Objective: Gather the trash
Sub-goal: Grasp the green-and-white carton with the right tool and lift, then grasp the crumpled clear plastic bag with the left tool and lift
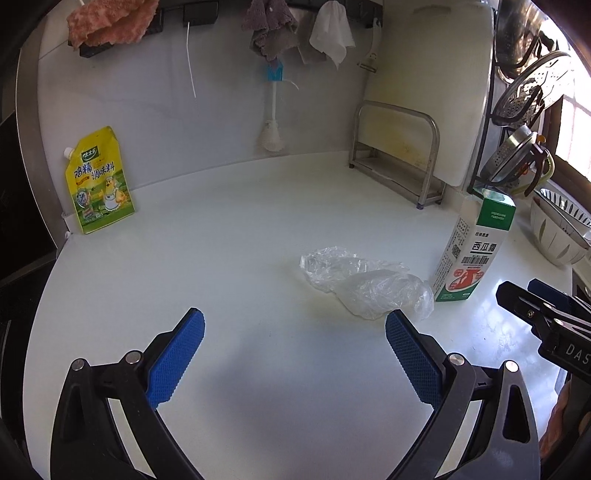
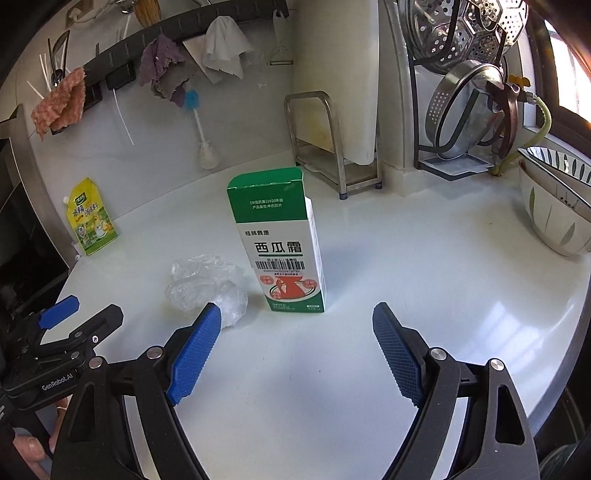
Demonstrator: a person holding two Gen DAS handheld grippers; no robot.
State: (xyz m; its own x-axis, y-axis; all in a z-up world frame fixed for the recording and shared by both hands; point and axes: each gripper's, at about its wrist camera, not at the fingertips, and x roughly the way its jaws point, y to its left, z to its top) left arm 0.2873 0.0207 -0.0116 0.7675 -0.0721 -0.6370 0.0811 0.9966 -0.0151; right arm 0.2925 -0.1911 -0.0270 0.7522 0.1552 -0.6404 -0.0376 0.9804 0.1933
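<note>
Right now both grippers hang over the white countertop (image 1: 229, 236) with nothing between their blue pads. The left gripper (image 1: 293, 334), low in the left wrist view, stands spread wide. The right gripper (image 2: 297, 325), low in the right wrist view, is spread wide too.

Two pieces of trash sit on the counter. One crumpled clear plastic bag (image 1: 364, 280) lies right of centre in the left wrist view, just past the left gripper's right fingertip. One green-and-white carton (image 2: 282, 243) stands upright at centre of the right wrist view, just beside the bag, ahead of the open jaws.

One yellow seasoning pouch (image 1: 99, 182) leans against the wall at left. Three cloths hang along the top: one pink (image 1: 110, 20), one grey (image 1: 267, 27), one white (image 1: 330, 33). One bottle brush (image 1: 273, 118) hangs below them. One metal rack (image 1: 402, 155) stands at back right, and stacked patterned bowls (image 2: 557, 206) sit at the right edge.
</note>
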